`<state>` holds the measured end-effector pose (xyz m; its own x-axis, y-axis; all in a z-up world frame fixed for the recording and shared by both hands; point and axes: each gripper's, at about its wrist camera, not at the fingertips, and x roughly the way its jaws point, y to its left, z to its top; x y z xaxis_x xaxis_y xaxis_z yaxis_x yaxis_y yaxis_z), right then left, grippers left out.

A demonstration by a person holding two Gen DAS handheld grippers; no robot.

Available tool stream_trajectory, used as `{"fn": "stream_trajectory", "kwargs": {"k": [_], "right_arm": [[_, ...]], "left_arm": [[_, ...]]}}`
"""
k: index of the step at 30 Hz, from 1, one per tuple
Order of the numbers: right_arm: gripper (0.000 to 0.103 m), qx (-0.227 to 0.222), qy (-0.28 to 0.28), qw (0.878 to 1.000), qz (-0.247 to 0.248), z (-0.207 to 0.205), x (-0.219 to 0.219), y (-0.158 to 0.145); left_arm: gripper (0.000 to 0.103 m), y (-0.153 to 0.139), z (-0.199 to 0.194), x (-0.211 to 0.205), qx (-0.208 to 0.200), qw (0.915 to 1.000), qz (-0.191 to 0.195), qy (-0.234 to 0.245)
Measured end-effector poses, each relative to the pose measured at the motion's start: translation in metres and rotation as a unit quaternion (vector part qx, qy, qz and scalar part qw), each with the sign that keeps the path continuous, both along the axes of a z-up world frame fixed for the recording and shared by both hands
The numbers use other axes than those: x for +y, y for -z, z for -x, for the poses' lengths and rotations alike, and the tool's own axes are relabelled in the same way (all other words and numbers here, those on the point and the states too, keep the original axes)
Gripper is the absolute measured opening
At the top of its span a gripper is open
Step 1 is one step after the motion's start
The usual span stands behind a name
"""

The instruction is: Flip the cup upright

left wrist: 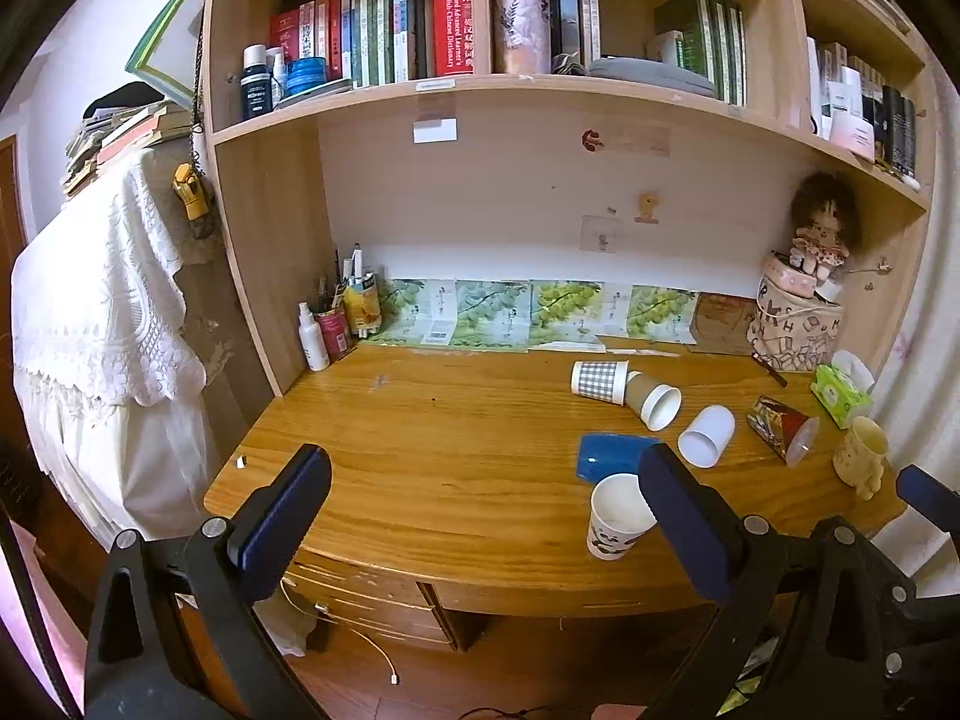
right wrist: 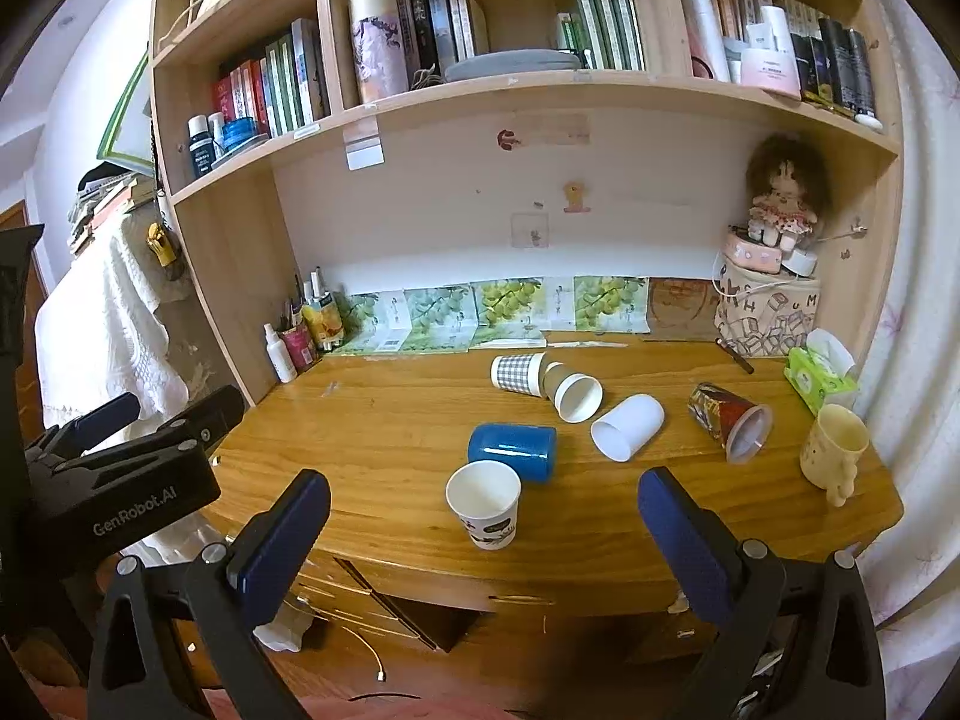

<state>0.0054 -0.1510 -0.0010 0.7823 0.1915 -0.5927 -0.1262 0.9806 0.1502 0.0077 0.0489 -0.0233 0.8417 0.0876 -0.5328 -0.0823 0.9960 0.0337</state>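
Observation:
Several cups lie on their sides on the wooden desk (right wrist: 390,438): a blue cup (right wrist: 513,450) (left wrist: 612,456), a plain white cup (right wrist: 627,426) (left wrist: 708,435), a checked cup (right wrist: 517,373) (left wrist: 599,379), a brown cup (right wrist: 573,394) (left wrist: 653,402) and a red patterned cup (right wrist: 729,420) (left wrist: 780,427). A white panda paper cup (right wrist: 486,504) (left wrist: 618,516) stands upright near the front edge. A cream mug (right wrist: 834,453) (left wrist: 864,456) stands upright at the right. My left gripper (left wrist: 483,516) and right gripper (right wrist: 483,534) are open and empty, held in front of the desk edge.
A green tissue pack (right wrist: 819,378), a printed bag with a doll (right wrist: 771,312) and bottles with a pen holder (right wrist: 300,342) line the back of the desk. Bookshelves (right wrist: 480,90) hang overhead. Drawers (right wrist: 360,594) sit under the desk. The left gripper's body (right wrist: 120,480) shows at the left.

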Motion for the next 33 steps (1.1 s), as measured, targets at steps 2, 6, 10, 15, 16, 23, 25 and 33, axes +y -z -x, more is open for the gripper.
{"fn": "stream_trajectory", "kwargs": {"k": [2, 6, 10, 15, 16, 23, 25, 33], "right_arm": [[0.103, 0.001, -0.001, 1.0, 0.0, 0.0, 0.0, 0.0], [0.103, 0.003, 0.002, 1.0, 0.0, 0.0, 0.0, 0.0], [0.103, 0.005, 0.007, 1.0, -0.003, -0.001, -0.004, 0.002], [0.103, 0.003, 0.012, 1.0, -0.003, 0.0, -0.007, 0.001], [0.103, 0.003, 0.013, 1.0, -0.003, 0.0, -0.008, 0.001], [0.103, 0.007, 0.011, 1.0, -0.006, -0.001, -0.011, 0.002], [0.103, 0.01, 0.01, 1.0, -0.008, -0.002, -0.013, 0.003], [0.103, 0.027, 0.003, 0.999, -0.017, -0.005, -0.017, 0.009]], "left_arm": [[0.102, 0.0, 0.0, -0.001, -0.002, 1.0, 0.0, 0.005], [0.102, -0.002, 0.001, -0.006, -0.009, 0.9998, 0.0, 0.019], [0.102, -0.005, 0.001, -0.009, -0.018, 0.9993, 0.001, 0.031], [0.102, -0.008, 0.001, -0.012, -0.025, 0.9988, 0.003, 0.041], [0.102, -0.008, 0.001, -0.013, -0.026, 0.9988, 0.003, 0.042], [0.102, -0.007, 0.001, -0.018, -0.025, 0.9988, 0.001, 0.043], [0.102, -0.006, 0.002, -0.019, -0.022, 0.9989, 0.002, 0.042], [0.102, 0.003, 0.005, -0.018, 0.003, 0.9996, 0.006, 0.028]]}}
